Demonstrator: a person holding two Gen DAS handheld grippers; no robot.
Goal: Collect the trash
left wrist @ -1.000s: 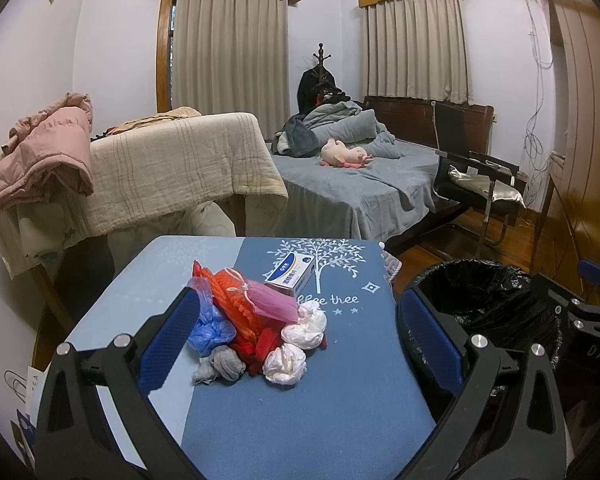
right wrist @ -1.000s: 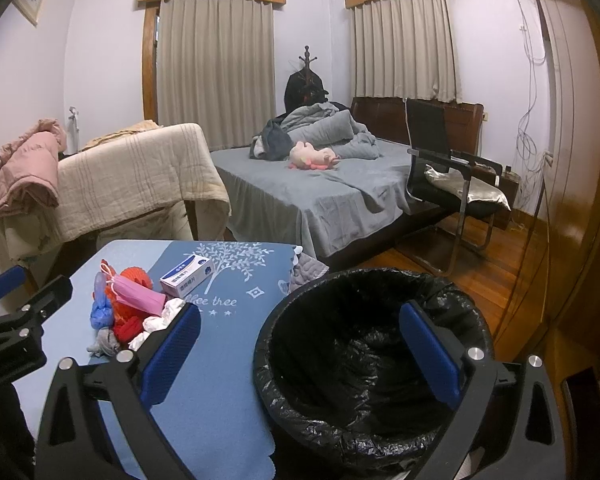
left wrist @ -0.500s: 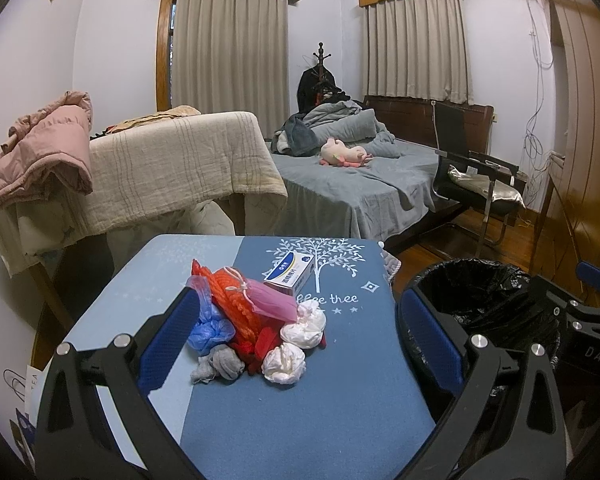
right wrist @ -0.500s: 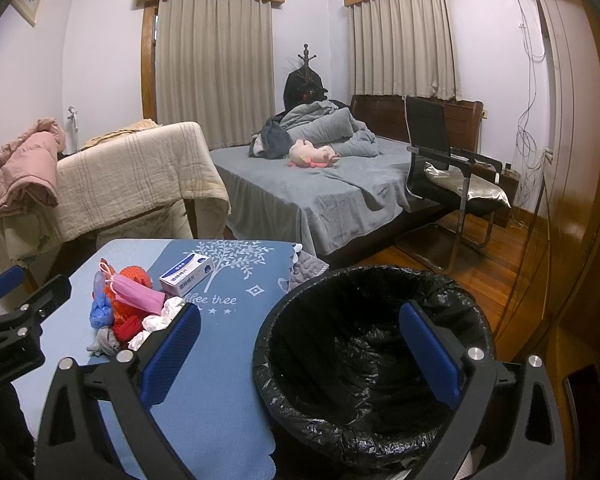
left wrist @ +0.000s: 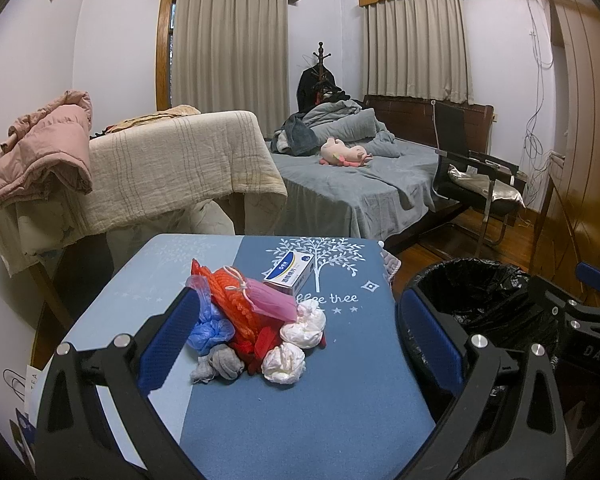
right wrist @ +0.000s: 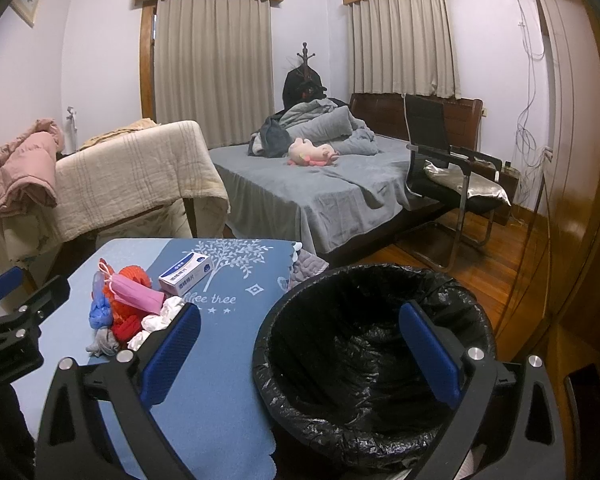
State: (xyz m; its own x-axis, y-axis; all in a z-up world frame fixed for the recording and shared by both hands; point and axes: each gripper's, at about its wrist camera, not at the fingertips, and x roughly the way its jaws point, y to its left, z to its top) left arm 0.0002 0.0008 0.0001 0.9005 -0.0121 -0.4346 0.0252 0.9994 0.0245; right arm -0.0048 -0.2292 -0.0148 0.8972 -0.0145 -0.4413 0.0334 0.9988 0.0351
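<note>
Left wrist view: your left claw point(left wrist: 296, 344) hangs wide open and empty over the near part of the desk point(left wrist: 300, 420), just as it did a second ago; almost nothing has changed, so no trash has been collected yet. Framed between its fingers, a little farther out, is the trash pile point(left wrist: 256, 324): white wads point(left wrist: 284, 362) nearest, a grey wad point(left wrist: 220, 364) and blue bag point(left wrist: 210, 330) at its left, red netting point(left wrist: 230, 300) and a pink mask point(left wrist: 270, 304) on top. Just beyond sits a small box point(left wrist: 290, 272), apart from the heap; you'd have to judge whether it counts as trash. In the right wrist view, your right claw point(right wrist: 300, 356) is likewise spread wide and holds nothing, poised over the black-lined bin point(right wrist: 372, 360), which stands against the desk's right edge and looks empty. With both claws idling, your likely first move is lowering the left onto the nearest white wad.
</note>
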